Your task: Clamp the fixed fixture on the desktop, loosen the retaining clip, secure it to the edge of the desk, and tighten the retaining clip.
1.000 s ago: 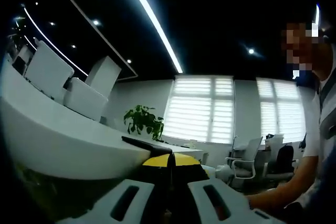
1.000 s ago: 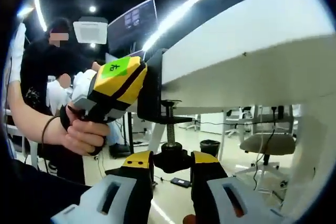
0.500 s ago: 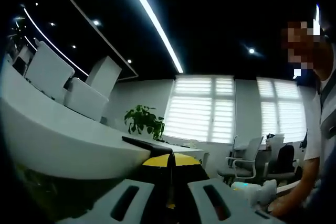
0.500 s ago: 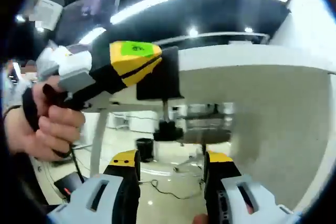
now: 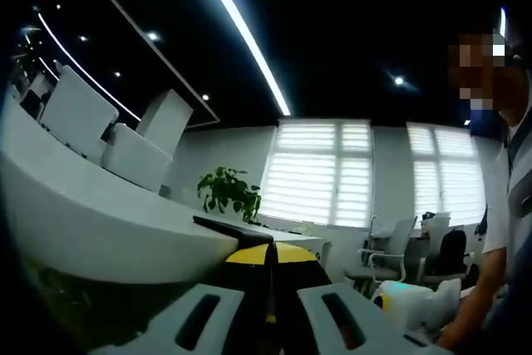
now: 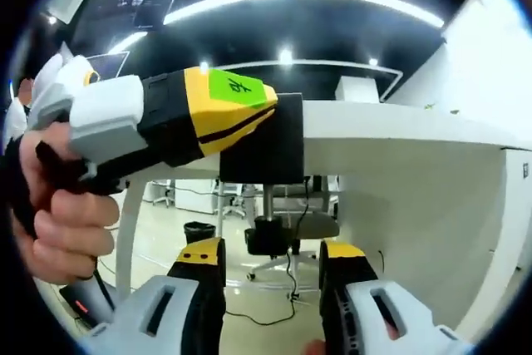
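Office: desks (image 5: pixel 100 222), swivel chairs (image 5: pixel 386 257)

Your left hand-held gripper (image 6: pixel 212 118) sits level at the bench edge, its yellow jaws closed on the black fixture, and your left hand (image 6: pixel 62 205) wraps the handle with the fingers curled round the grip. Your right hand-held gripper (image 6: pixel 270 276) hangs below the bench edge, jaws parted and pointing up, clear of the fixture. In the left gripper view your right forearm (image 5: pixel 478 305) reaches in from the side.
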The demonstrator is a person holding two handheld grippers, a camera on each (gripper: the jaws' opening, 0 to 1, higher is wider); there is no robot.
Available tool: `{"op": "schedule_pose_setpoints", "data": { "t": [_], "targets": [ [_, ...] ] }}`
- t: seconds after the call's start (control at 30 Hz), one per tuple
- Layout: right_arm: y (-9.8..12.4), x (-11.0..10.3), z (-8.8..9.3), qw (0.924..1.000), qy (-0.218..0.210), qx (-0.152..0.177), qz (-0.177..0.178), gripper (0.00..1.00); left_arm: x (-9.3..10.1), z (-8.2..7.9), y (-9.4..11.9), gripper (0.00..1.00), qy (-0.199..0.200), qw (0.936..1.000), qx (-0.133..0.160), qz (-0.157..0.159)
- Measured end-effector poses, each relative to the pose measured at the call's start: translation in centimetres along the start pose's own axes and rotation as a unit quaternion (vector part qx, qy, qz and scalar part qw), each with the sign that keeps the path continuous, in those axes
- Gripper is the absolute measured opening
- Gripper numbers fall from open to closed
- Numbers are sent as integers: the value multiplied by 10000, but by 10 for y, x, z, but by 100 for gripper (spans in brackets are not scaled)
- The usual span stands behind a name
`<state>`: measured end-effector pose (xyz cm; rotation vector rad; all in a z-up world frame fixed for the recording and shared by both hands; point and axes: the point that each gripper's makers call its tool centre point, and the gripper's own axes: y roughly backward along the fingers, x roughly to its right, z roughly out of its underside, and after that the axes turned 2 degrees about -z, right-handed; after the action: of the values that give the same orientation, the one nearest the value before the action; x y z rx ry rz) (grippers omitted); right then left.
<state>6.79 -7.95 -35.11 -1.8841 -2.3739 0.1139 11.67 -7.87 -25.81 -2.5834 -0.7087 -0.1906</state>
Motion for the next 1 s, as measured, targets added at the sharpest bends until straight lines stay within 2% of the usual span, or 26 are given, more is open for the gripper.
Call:
{"op": "schedule_pose_setpoints", "data": {
  "t": [0.2, 0.3, 0.47, 0.53, 0.6, 0.7, 0.87, 1.0],
  "targets": [
    [-11, -6, -9, 9999, 63, 135, -15, 34, 0, 0, 0, 2, 4, 10000, 15, -9],
    [-15, -4, -7, 9997, 256, 51, 19, 26, 0, 0, 0, 2, 11, 10000, 10, -11],
    [-16, -2, -7, 9994, 336, 19, -118, 25, -4, -1, -1, 2, 16, 10000, 22, 0],
    [-17, -6, -6, 9979, 520, 0, -374, 25, -4, 0, -1, 2, 9, 10000, 4, -10],
    [-18, -9, -6, 9966, 414, 57, -703, 25, -6, -1, -1, 2, 12, 10000, -8, -24],
    [-20, -12, -6, 9907, 265, 122, -1331, 25, -9, -2, -1, 2, 40, 10000, 28, -28],
    [-21, -15, -5, 9702, -93, 221, -2409, 25, -11, 3, -2, 2, 69, 10000, -17, -27],
    [-20, -19, -5, 9542, -78, 248, -2979, 25, -11, 4, -2, 2, 50, 10000, -43, -31]
  ]
}}
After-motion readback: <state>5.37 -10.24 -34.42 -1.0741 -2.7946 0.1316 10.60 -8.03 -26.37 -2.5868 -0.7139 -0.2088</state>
